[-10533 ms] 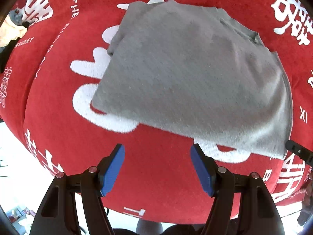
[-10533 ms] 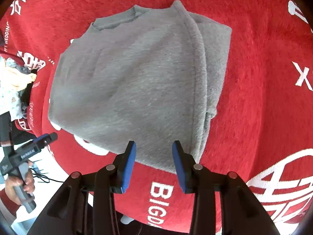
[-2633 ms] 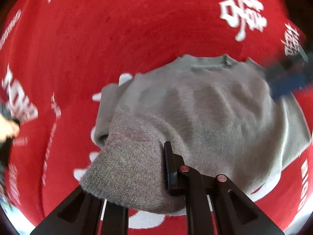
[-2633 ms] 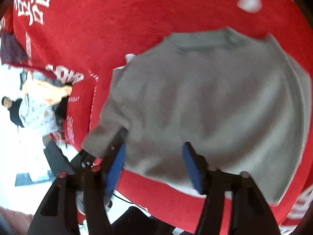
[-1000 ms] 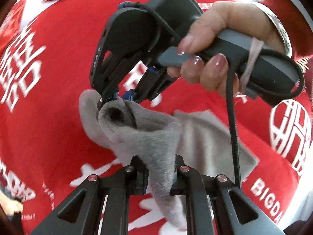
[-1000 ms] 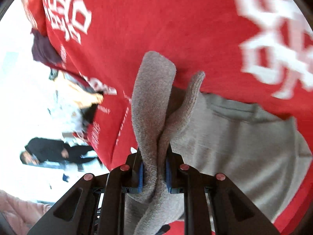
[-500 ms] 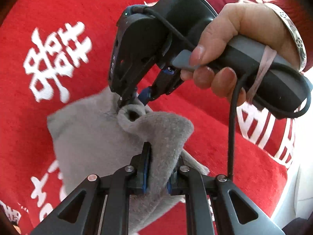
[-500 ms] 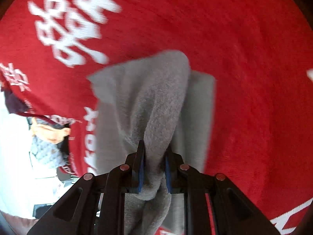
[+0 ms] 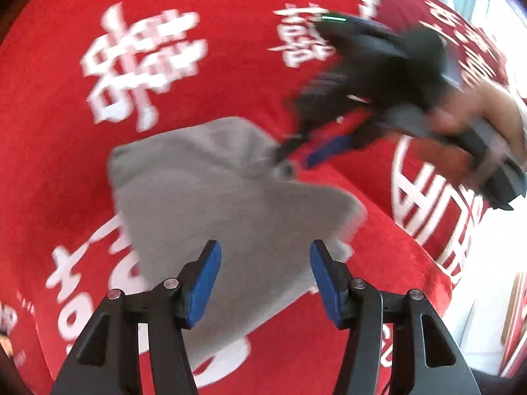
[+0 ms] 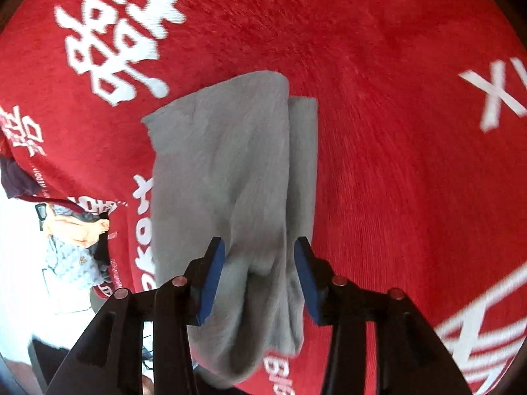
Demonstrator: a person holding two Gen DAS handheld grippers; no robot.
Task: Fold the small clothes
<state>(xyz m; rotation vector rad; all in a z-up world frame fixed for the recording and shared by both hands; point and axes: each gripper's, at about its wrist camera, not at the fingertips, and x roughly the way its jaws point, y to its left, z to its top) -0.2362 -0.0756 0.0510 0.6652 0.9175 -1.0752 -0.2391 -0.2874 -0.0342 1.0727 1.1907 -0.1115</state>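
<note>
A small grey knit garment lies folded in half on the red cloth with white lettering. My left gripper is open and empty just above its near edge. In the left wrist view the right gripper shows blurred at the garment's far right corner, held by a hand. In the right wrist view the same garment lies as a long folded strip, and my right gripper is open with its blue pads on either side of the garment's near end, not pinching it.
The red cloth covers the whole table. A pile of other clothes lies past its left edge. The table's right edge and a bright floor show in the left wrist view.
Both grippers were shut on the lifted grey garment half a second ago. Both have opened and let it go, and it now lies folded flat on the cloth.
</note>
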